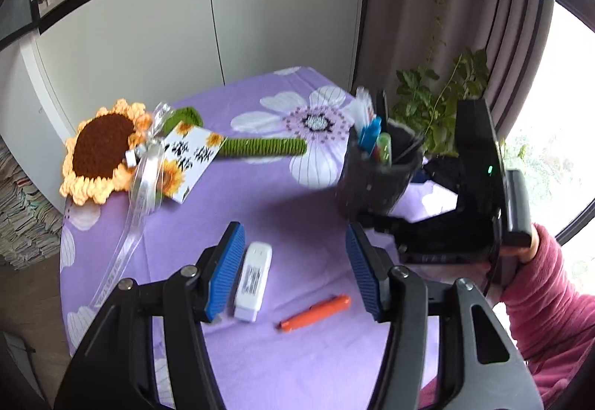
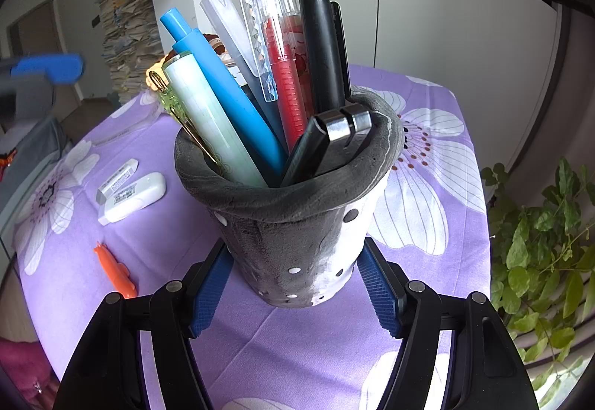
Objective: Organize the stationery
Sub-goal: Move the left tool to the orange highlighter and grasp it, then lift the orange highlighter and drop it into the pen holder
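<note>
The left gripper (image 1: 295, 272) is hanging over the purple flowered tablecloth (image 1: 297, 354) with its blue pads spread and nothing pressed between them. A white correction-tape case (image 1: 253, 281) is lying just beside the left pad at about 9 o'clock from the gap, not touched as far as the view shows. An orange pen (image 1: 316, 312) is lying at about 6 o'clock from the gap, on bare cloth. Open cloth is stretching toward 12 o'clock up to the crocheted sunflower (image 1: 102, 149) at 10 o'clock, whose bloom is overhanging the table's left edge.

The right gripper (image 2: 293, 287) is pinching the grey felt pen holder (image 2: 297, 242) low on its sides, both pads pressing the wall. The holder is standing upright, packed with a blue pen (image 2: 223, 90), a red pen (image 2: 290, 90), a black marker (image 2: 323, 49) and others. The table's far right edge is near, with a leafy plant (image 2: 539, 253) beyond it at 3 o'clock.

In the left wrist view the holder (image 1: 375, 183) is blurred and its contents are hard to sort. Only the right wrist view is showing a second white case (image 2: 117, 181) touching the first (image 2: 134, 198). The holder's base is hidden between the pads.
</note>
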### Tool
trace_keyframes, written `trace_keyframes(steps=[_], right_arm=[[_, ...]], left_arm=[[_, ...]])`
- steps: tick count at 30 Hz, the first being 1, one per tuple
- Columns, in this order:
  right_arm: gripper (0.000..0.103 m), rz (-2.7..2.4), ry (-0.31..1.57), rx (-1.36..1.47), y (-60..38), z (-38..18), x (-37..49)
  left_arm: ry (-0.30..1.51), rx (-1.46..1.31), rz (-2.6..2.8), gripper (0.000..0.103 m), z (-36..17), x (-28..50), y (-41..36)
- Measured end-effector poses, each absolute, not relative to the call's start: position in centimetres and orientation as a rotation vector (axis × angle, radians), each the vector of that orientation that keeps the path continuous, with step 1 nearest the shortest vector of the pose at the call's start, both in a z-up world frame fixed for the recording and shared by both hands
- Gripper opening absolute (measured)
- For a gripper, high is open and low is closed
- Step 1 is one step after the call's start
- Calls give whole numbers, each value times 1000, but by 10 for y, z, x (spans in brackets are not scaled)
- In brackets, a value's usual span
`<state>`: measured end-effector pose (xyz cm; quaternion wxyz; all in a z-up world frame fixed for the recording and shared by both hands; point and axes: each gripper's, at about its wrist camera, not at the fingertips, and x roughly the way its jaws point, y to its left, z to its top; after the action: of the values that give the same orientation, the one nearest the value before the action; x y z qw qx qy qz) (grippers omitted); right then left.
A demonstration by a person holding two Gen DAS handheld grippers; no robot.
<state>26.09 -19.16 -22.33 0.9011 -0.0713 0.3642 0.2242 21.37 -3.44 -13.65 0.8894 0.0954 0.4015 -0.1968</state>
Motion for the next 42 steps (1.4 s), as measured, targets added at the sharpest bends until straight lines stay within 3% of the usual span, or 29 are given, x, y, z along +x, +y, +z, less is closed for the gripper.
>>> trace_keyframes(steps=[13, 21, 24, 28, 32, 42], right_arm=[[70, 458, 755, -144, -192, -223, 261], [70, 460, 756, -138, -193, -223, 262], [70, 459, 752, -136, -193, -222, 261], [70, 458, 751, -134, -193, -222, 260], [70, 456, 750, -134, -193, -222, 260], [70, 449, 750, -136, -192, -221, 259]], left_arm=[[938, 508, -541, 55, -203, 189, -60], [1013, 554, -599, 53, -224, 210, -72], [1061, 498, -634, 29, -225, 219, -68], [1125, 406, -593, 11, -225, 232, -59], [1190, 279, -535, 11, -224, 242, -45], [1108, 293, -499, 11, -200, 222, -52]])
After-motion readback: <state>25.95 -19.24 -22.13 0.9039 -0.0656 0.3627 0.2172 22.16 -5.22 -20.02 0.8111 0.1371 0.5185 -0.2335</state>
